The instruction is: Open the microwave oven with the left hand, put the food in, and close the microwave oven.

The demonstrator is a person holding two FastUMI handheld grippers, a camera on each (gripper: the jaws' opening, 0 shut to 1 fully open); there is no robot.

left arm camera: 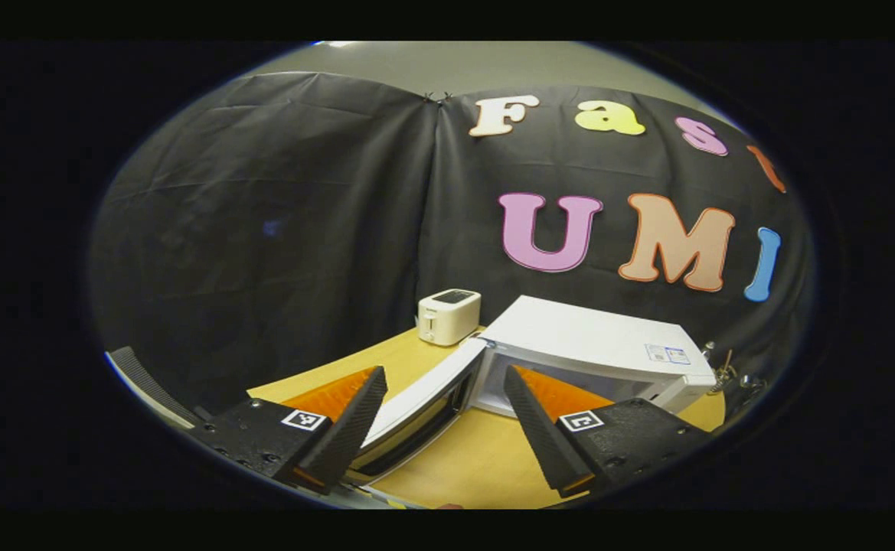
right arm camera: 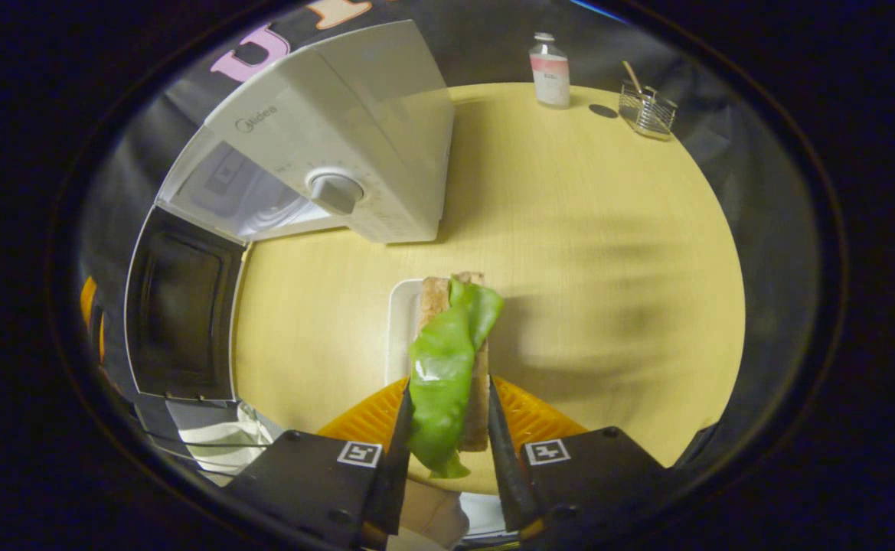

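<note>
Sandwich (right arm camera: 447, 360): brown bread with a green leaf, over a white plate (right arm camera: 401, 329).
Right gripper (right arm camera: 447, 451): clamped on sandwich.
Left gripper (left arm camera: 445, 428): wide, holding nothing.
Microwave door (right arm camera: 183, 314): open.

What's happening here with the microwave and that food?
A person is loading the microwave. Its door already hangs open. The right hand-held gripper is shut on the sandwich, bread with a green leaf, above a white plate on the table. The left hand-held gripper is open near the door, gripping nothing.
</note>
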